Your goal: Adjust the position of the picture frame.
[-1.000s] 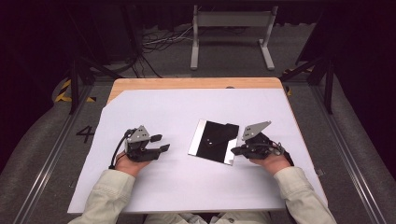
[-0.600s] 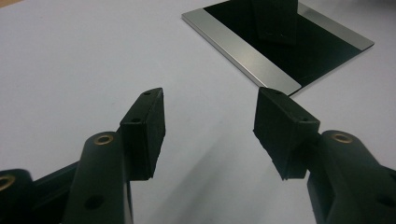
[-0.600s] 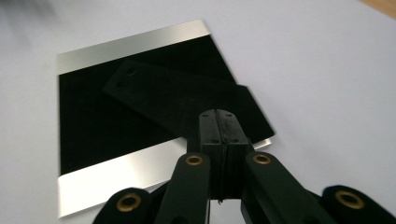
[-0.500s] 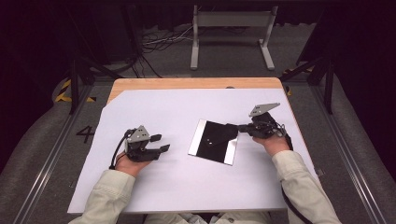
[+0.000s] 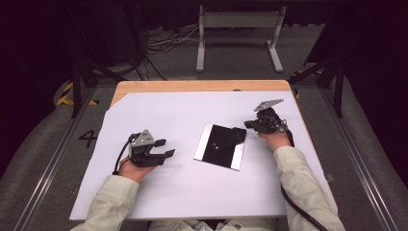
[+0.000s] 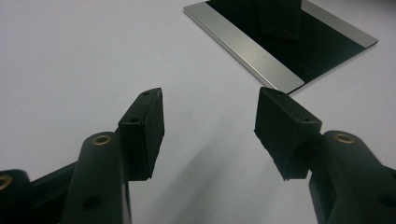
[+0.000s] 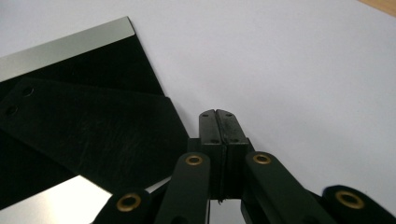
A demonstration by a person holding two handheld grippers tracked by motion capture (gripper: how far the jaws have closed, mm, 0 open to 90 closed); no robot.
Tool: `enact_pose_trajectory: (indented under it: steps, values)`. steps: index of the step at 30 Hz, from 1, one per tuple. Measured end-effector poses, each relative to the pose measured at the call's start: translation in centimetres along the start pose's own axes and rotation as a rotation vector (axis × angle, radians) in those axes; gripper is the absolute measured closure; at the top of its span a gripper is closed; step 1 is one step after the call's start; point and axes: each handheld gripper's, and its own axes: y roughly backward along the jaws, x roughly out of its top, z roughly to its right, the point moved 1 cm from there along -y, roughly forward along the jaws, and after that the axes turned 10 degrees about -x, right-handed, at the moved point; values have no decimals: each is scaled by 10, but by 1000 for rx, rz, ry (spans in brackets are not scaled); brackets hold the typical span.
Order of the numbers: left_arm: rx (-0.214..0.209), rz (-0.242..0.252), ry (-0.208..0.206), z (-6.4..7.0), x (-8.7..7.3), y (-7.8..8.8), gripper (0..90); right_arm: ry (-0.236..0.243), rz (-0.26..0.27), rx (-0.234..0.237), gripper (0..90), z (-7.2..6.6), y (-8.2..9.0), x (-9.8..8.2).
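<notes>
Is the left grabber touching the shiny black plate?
Apart. In the left gripper view, the open left gripper sits short of the plate, with bare white table between them.

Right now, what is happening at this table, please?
A person sits at a white-covered table with a gripper in each hand. The right gripper is shut and sits at the far right corner of a flat black plate with silver edges, where a black leather-like strap lies on the plate. I cannot tell if it pinches the strap. The left gripper rests apart from the plate, its jaws open and empty.
</notes>
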Motion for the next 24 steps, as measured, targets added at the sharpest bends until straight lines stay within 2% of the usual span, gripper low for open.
enact_pose_trajectory:
  steps: [5,6,8,9,15,19,24]
  values:
    - [4,-2,4,-1,-1,0,429,11,-31,2,900,1,-8,-2]
    - [3,0,8,-1,-1,1,428,31,-45,12,900,3,-12,-4]
    - [2,1,10,0,-1,1,427,37,-54,25,900,4,-14,-6]
    - [2,1,11,0,-1,1,425,41,-41,38,900,5,-15,-8]
    - [2,-4,24,0,-2,1,423,83,-45,49,900,2,-14,-7]
    - [4,-5,11,-1,-1,0,422,133,-59,79,900,-3,-10,-8]
    - [38,-14,33,-1,-1,1,415,139,-53,135,900,-10,-4,-15]
